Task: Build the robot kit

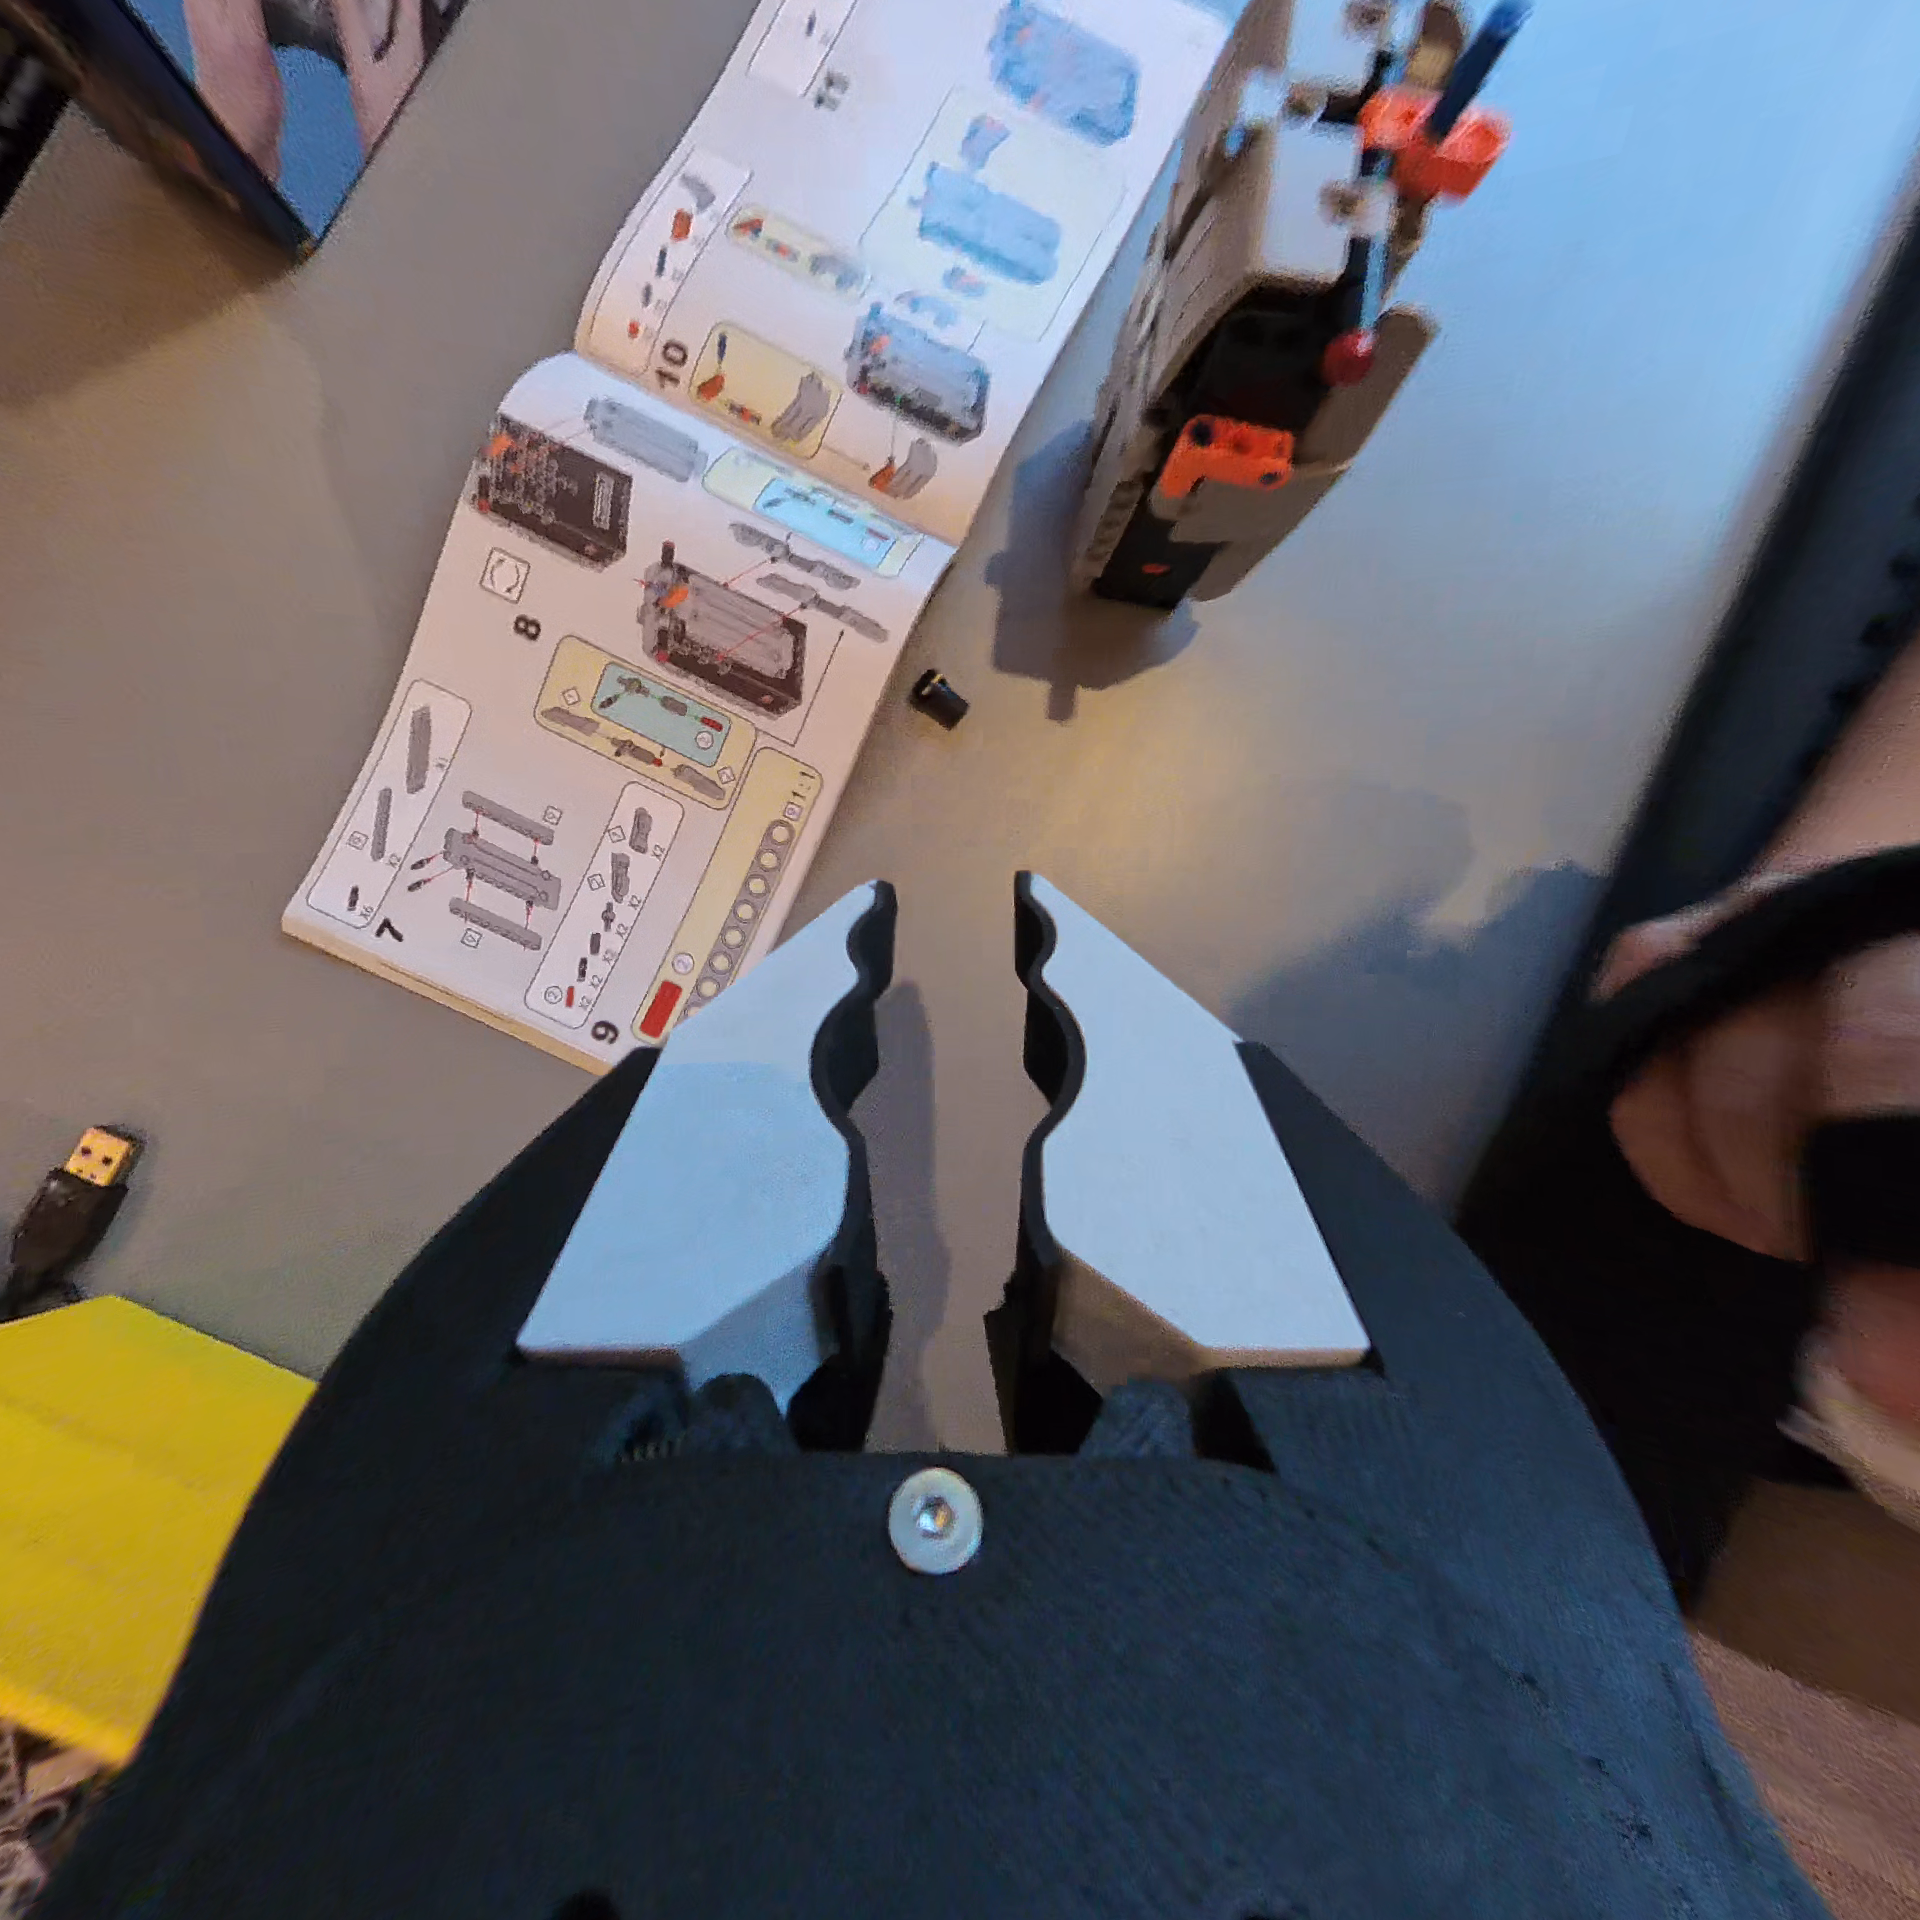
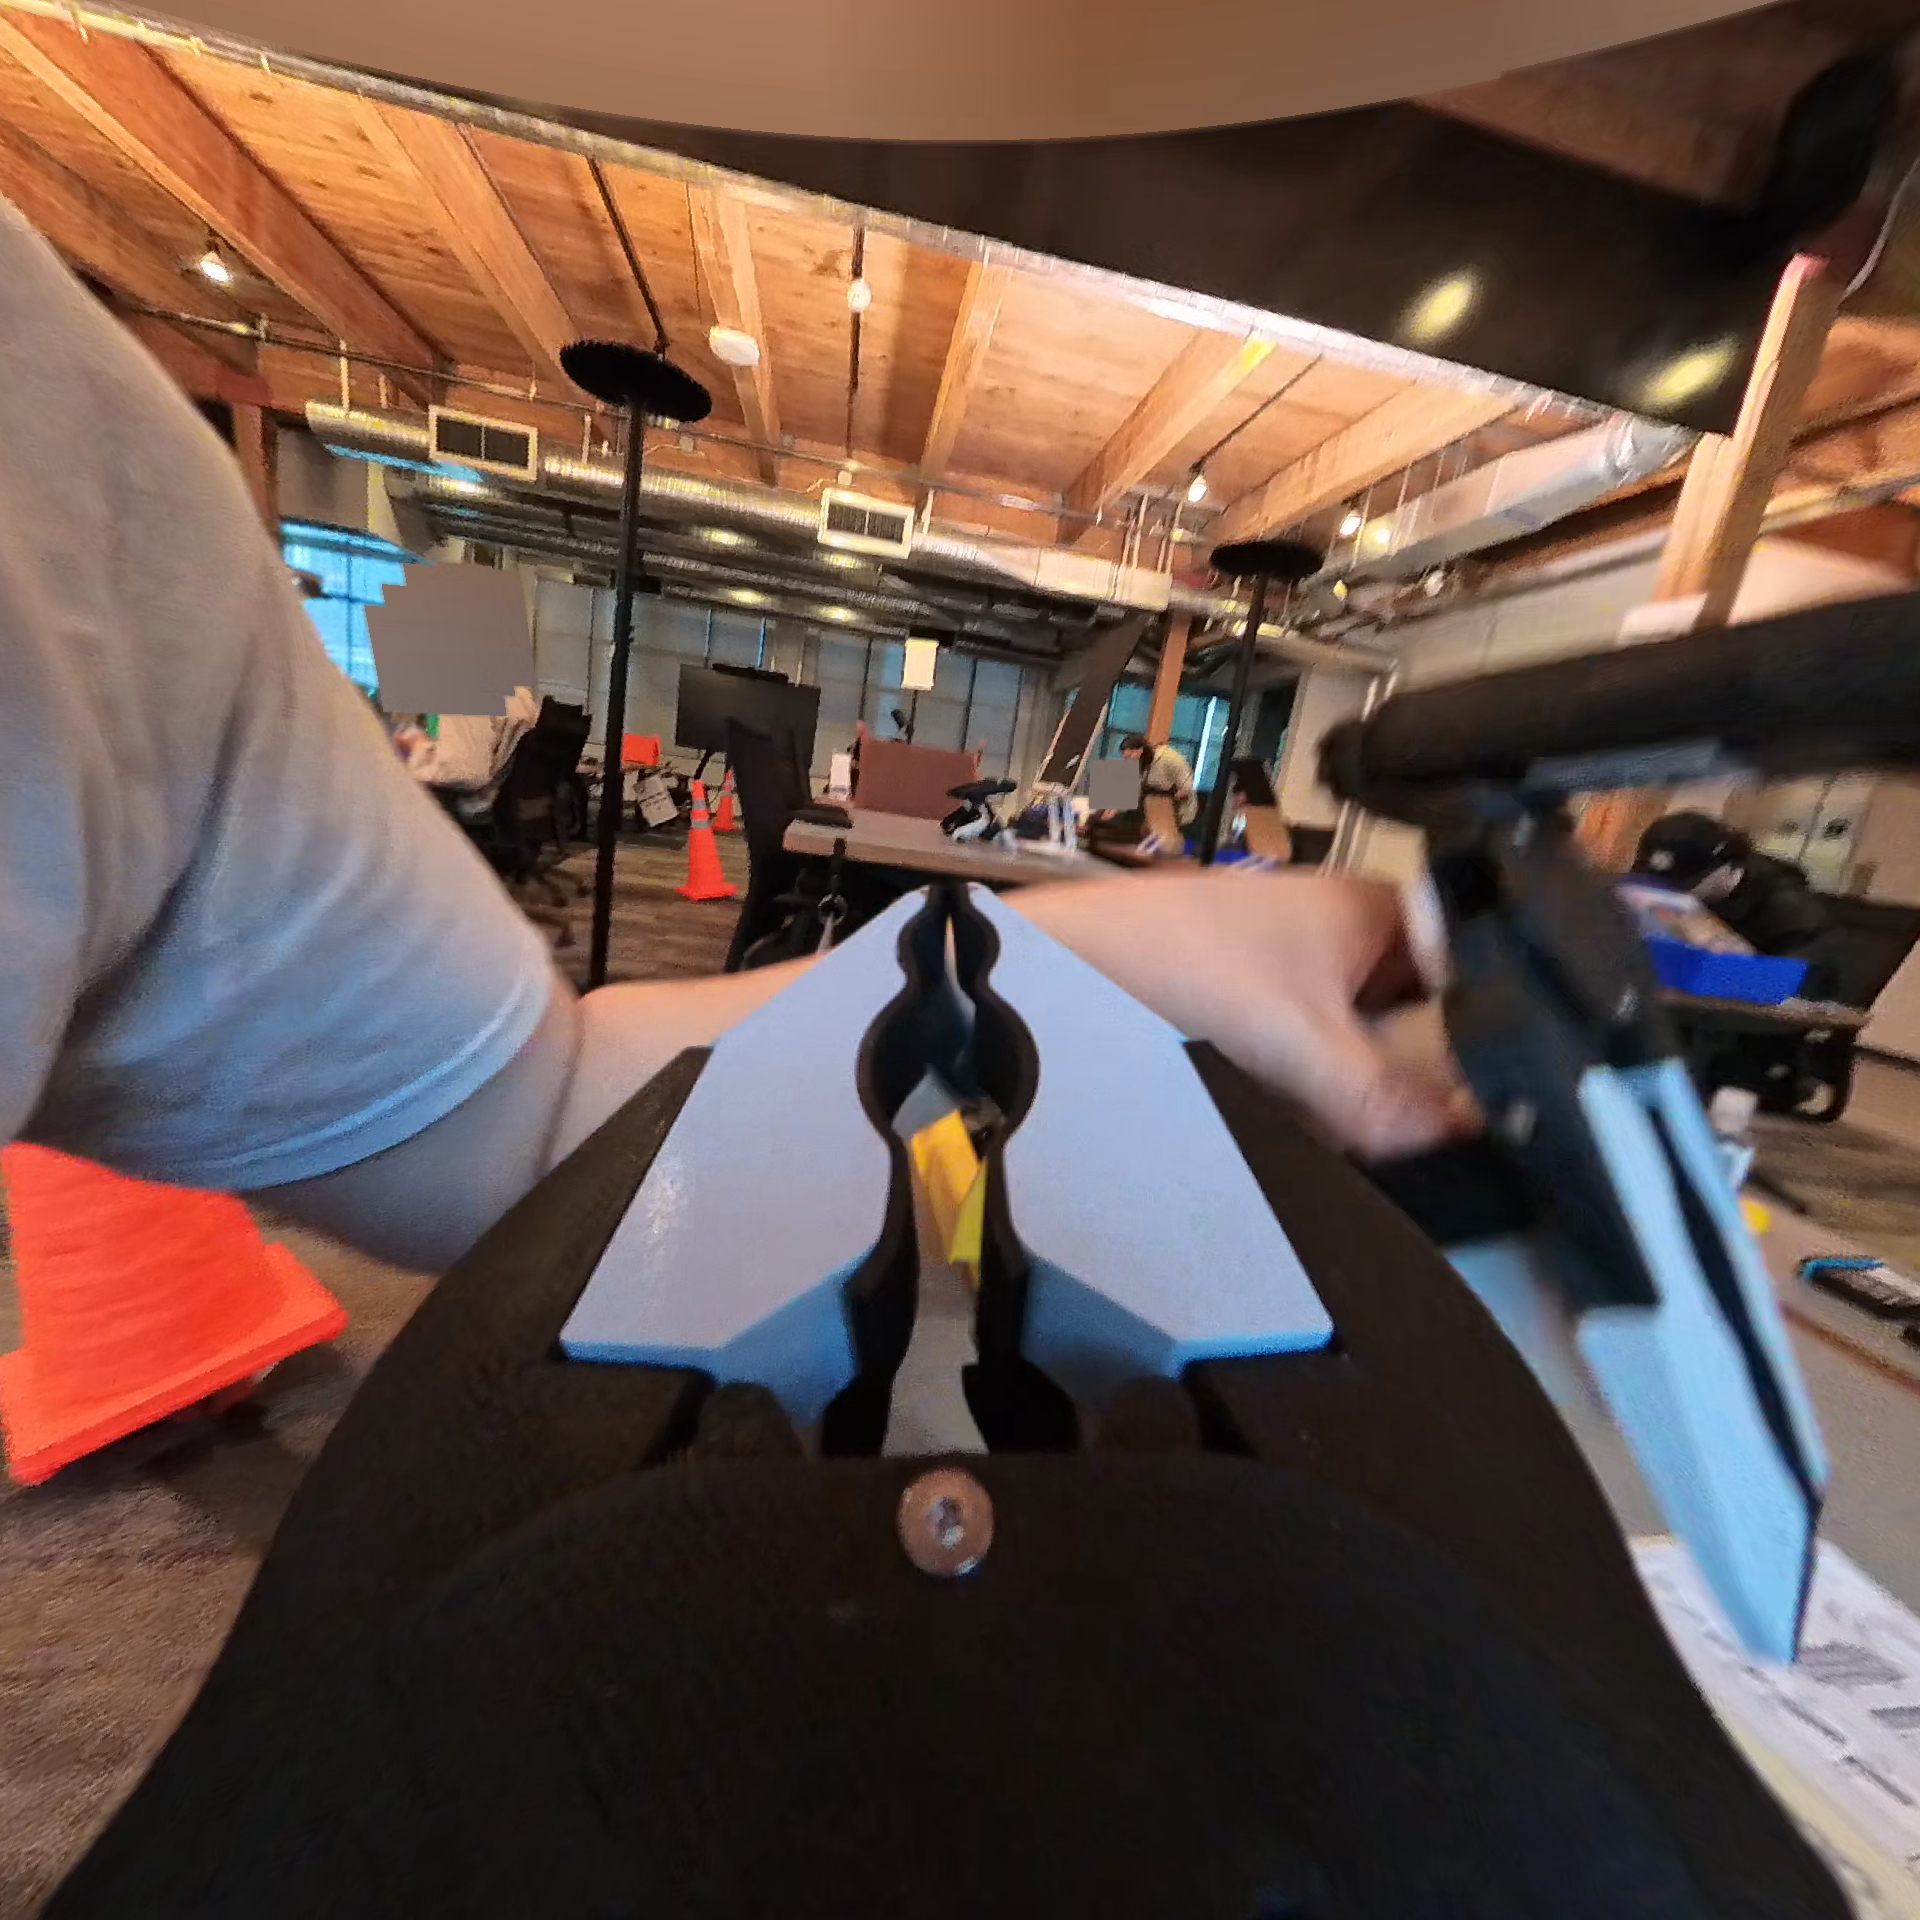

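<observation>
1. Left gripper (image 1: 954, 883): I read its jaws as apart, with nothing between them. It hovers over the grey table (image 1: 1455, 665).

2. Nearest thing: a small black cylindrical piece (image 1: 938, 698) lies on the table just ahead of the tips, roughly on their centre line, apart from both. It sits just beside the edge of an open instruction booklet (image 1: 644, 665), which lies ahead and to the left.

3. Handling, my estimate: the black piece looks light, stiff and smooth. It lies on its side and may roll, so I would close across its round flanks, not its ends.

4. Farther ahead and to the right stands a brick-built assembly (image 1: 1236, 343), grey and black with orange parts. I judge it rigid but liable to shed pieces. Take hold on the broad grey body, not on the thin rods at the top.

5. At the lower left are a yellow box (image 1: 114, 1475) and a USB plug (image 1: 99, 1158).

6. Right gripper (image 2: 948, 904): its tips meet. A yellow thing (image 2: 951, 1184) shows in the gap farther back. I cannot tell whether it is clamped or lies beyond. This gripper points level across the room, past the person's hand (image 2: 1278, 987).
</observation>
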A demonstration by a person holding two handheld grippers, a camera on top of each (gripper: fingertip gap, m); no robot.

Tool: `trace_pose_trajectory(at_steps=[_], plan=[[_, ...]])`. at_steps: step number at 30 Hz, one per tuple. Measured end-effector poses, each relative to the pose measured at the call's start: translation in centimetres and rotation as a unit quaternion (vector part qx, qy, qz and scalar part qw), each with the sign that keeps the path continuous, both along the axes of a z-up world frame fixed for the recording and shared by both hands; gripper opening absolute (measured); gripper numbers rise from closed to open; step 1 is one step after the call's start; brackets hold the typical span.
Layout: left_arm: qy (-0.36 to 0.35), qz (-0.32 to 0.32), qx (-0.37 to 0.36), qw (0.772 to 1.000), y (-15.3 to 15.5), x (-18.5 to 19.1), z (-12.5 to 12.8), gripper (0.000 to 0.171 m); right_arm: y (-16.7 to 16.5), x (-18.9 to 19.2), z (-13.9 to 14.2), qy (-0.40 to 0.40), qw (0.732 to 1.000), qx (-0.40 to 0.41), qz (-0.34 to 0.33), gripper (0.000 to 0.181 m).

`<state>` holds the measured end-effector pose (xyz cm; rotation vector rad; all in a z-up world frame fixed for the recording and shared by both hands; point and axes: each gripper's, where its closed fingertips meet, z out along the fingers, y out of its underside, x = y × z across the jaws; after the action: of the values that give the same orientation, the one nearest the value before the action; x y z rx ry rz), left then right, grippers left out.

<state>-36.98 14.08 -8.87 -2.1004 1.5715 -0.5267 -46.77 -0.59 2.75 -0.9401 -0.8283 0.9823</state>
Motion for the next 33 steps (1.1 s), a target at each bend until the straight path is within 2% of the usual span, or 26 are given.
trace_pose_trajectory(at_steps=[4, 6, 8, 11, 15, 18, 20, 24, 25, 29, 33], plan=[[0.036, 0.046, 0.045, 0.997, 0.4, 1.7, -4.3, 0.028, 0.1, 2.4, 2.4, 0.076, 0.997, 0.008, -0.02, 0.01], [0.041, 0.051, 0.088, 0.994, 1.2, 2.6, -5.3, 0.031, -0.1, 2.6, 2.7, 0.08, 0.997, 0.012, -0.018, 0.01], [0.029, 0.069, 0.093, 0.993, 1.6, 3.4, -5.7, 0.024, -0.4, 2.4, 2.7, 0.069, 0.997, 0.026, -0.024, 0.011], [0.027, 0.095, 0.05, 0.994, 1.3, 4.2, -6.6, 0.029, -1.4, 2.3, 3.2, 0.059, 0.995, 0.067, -0.034, 0.011], [0.021, 0.132, 0.062, 0.989, 1.8, 4.7, -6.9, 0.028, -2.4, 4.0, 5.0, 0.072, 0.988, 0.12, -0.065, 0.011], [0.016, 0.148, 0.038, 0.988, 1.8, 5.2, -7.4, 0.029, -2.8, 6.0, 6.8, 0.111, 0.984, 0.116, -0.075, 0.011], [0.015, 0.154, 0.033, 0.987, 2.0, 5.3, -7.4, 0.024, -2.6, 7.1, 7.6, 0.134, 0.983, 0.104, -0.076, 0.011], [0.02, 0.157, 0.036, 0.987, 2.3, 5.3, -7.4, 0.015, -0.5, 7.1, 6.6, 0.09, 0.98, 0.132, -0.121, 0.012], [0.022, 0.158, 0.041, 0.986, 2.5, 5.2, -7.5, 0.008, 0.0, 6.8, 6.1, 0.08, 0.981, 0.13, -0.122, 0.011], [0.019, 0.155, 0.047, 0.987, 2.6, 5.2, -7.5, 0.006, 0.8, 5.2, 4.5, 0.057, 0.989, 0.098, -0.095, 0.011], [0.004, 0.167, 0.062, 0.984, 2.7, 3.8, -6.7, 0.005, 0.8, 4.9, 4.3, 0.06, 0.991, 0.084, -0.084, 0.011]])
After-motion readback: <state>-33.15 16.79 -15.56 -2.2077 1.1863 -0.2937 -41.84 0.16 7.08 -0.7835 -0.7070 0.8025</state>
